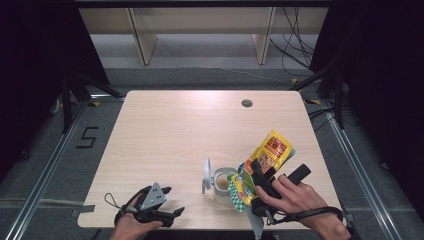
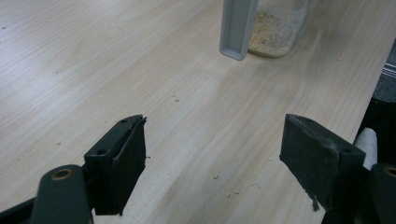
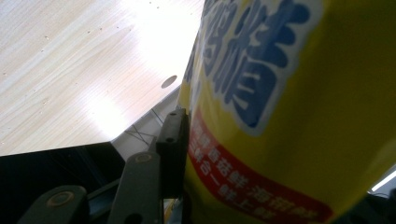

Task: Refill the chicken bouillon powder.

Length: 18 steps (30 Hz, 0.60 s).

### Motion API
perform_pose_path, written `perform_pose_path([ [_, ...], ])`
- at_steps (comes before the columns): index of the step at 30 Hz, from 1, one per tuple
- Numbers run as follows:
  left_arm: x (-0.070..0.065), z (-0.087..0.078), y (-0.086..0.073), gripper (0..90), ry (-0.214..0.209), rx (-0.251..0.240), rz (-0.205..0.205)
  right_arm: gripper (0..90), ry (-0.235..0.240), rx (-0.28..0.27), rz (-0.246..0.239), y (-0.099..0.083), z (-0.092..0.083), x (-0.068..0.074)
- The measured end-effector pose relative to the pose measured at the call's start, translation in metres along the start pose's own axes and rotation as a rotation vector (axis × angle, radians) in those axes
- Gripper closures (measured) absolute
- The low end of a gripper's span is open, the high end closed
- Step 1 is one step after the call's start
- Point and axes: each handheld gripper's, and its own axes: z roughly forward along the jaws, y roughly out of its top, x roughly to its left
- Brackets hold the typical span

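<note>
Pouch tipped over the jar

The right gripper (image 1: 257, 182) clamps the yellow printed foil pouch (image 1: 267, 155), tilted directly above the clear plastic jar (image 1: 223, 184). Well left of the jar, the left gripper (image 1: 170, 200) rests wide, holding nothing

Right gripper view. A yellow pouch (image 3: 289, 116) with blue lettering and a red band of white characters sits close before the camera. One black jaw presses its left face; the gripper (image 3: 196, 154) is clamped on it. Behind lies the table (image 3: 70, 70), with a round hole (image 3: 169, 81) near its far edge.
</note>
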Motion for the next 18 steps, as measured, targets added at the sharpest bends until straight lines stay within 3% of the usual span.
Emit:
perform_pose_path([
  [3,-0.0011,0.0008,-0.0001,21.8,-0.001,-0.012,-0.015,60.0,-0.005,-0.007,-0.011,-0.0003,0.0002,-0.0012],
  [18,-0.0006,0.0004,-0.0001,21.7,0.001,-0.007,-0.008,60.1,0.003,0.002,0.000,-0.0012,-0.0005,-0.0004],
])
